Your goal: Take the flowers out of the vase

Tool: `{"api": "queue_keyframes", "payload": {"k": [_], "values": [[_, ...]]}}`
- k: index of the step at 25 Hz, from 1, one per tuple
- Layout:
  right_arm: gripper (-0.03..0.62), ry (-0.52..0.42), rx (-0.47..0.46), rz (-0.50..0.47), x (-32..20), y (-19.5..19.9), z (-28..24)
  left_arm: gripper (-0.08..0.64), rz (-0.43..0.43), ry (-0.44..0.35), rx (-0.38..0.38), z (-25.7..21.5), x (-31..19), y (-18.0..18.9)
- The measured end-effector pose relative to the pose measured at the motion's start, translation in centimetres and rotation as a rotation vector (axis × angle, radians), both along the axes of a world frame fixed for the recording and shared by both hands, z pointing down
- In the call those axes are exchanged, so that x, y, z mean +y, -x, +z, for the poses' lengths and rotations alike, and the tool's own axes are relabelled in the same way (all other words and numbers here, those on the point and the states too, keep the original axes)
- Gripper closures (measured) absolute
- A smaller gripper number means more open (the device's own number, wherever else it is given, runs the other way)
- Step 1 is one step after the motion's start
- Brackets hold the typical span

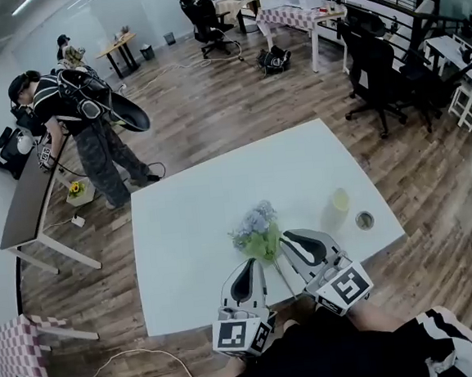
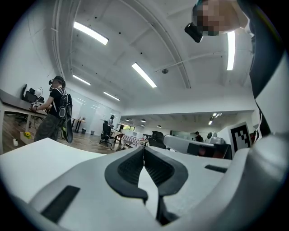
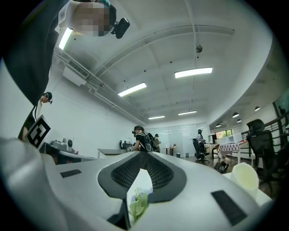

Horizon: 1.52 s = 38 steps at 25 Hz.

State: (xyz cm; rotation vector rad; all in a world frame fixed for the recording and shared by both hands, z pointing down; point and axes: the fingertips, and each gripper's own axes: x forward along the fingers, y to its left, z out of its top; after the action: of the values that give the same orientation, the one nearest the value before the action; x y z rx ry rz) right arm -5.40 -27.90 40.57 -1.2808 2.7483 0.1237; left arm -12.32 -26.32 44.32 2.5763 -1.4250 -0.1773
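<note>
- Presently we logged the flowers (image 1: 256, 225) out of the pale vase (image 1: 338, 202), over our white table (image 1: 183, 246).
- Right gripper (image 1: 285, 238): nearly closed, pinched on their stem.
- Left gripper (image 1: 252, 264): jaws together, empty, just beside.

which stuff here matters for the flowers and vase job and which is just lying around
Part of the job:
- flowers, lying on the white table
- pale yellow vase, standing apart from them

Just lying about:
- small round thing beside the vase
- office chairs
- black bag on the floor
- dark desk at the left
</note>
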Motion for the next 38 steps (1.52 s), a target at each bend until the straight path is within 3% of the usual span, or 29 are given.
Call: {"api": "queue_keyframes", "payload": {"k": [7, 15, 20, 26, 30, 38], "values": [[0.574, 0.048, 0.048, 0.012, 1.0, -0.6, 2.1, 0.555, 0.048, -0.008, -0.005, 0.5, -0.1, -2.1], [0.574, -0.035, 0.009, -0.009, 2.0, -1.2, -0.7, 0.555, 0.057, -0.044, -0.007, -1.2, -0.1, -3.4], [0.574, -0.050, -0.004, -0.005, 4.1, -2.6, -0.4, 0.555, 0.062, -0.023, 0.004, -0.6, 1.5, -4.9], [0.574, -0.031, -0.004, 0.060, 7.6, -6.0, 0.7, 0.555, 0.076, -0.019, 0.009, -0.3, 5.0, -7.6], [0.574, -0.022, 0.038, 0.060, 11.1, -8.1, 1.0, 0.555, 0.082, -0.023, 0.011, -0.2, 8.2, -10.0], [0.574, -0.053, 0.035, 0.007, 20.6, -10.9, 0.6, 0.555, 0.078, 0.001, 0.019, 0.7, 17.5, -14.3]]}}
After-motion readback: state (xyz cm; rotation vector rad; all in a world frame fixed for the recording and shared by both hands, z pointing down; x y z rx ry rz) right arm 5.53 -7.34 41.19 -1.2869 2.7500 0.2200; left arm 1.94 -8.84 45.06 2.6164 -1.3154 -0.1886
